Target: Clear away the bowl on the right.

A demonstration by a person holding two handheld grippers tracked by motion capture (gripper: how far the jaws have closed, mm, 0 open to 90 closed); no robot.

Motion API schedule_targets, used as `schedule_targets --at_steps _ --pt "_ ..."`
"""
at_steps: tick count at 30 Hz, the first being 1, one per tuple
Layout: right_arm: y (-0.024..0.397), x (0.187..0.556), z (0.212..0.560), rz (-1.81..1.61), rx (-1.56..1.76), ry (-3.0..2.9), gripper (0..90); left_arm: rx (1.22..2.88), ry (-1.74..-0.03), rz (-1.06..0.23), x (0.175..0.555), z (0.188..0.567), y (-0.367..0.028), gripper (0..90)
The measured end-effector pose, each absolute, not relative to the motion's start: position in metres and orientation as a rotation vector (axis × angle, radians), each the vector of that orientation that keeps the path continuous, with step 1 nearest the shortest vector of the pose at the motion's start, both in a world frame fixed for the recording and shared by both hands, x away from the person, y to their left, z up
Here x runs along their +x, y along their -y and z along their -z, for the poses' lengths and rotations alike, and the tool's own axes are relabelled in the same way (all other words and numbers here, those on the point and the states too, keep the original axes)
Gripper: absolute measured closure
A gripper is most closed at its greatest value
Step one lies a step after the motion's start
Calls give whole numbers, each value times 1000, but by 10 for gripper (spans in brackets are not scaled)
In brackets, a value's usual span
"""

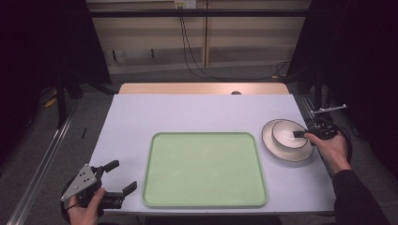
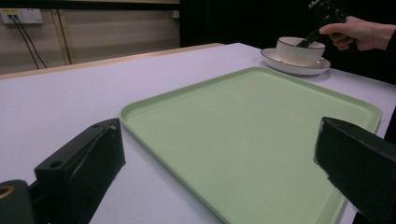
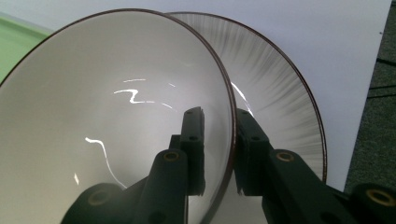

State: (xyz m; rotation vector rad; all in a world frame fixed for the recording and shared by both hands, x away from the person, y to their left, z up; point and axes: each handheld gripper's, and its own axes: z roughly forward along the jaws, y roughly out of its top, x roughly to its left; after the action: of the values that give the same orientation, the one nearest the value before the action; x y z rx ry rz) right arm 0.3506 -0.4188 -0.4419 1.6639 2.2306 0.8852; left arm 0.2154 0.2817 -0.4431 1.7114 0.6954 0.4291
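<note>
A white bowl (image 1: 287, 132) with a dark rim sits in a matching shallow plate (image 1: 292, 153) at the table's right side. My right gripper (image 1: 300, 134) is shut on the bowl's near rim. In the right gripper view one jaw is inside the bowl (image 3: 116, 116) and the other outside, over the plate (image 3: 280, 79), with the rim pinched at my right gripper (image 3: 219, 114). My left gripper (image 1: 124, 175) stands open at the front left corner, nothing between its jaws. In the left gripper view, my left gripper (image 2: 219, 140) faces the tray, with the bowl (image 2: 299, 51) far beyond.
A large pale green tray (image 1: 204, 168) lies bare in the middle of the white table (image 1: 197, 112), just left of the plate. Past the table's far edge there is floor with cables, and a metal rail runs along the left.
</note>
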Motion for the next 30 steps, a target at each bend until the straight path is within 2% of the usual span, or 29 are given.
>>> schedule_targets --at_steps 12,30 --pt "418 352 442 -890 1725 -2200 828 1709 -698 -428 215 443 -282 16" --pt "418 352 441 -893 1743 -2187 832 1708 -707 -428 215 443 -282 16"
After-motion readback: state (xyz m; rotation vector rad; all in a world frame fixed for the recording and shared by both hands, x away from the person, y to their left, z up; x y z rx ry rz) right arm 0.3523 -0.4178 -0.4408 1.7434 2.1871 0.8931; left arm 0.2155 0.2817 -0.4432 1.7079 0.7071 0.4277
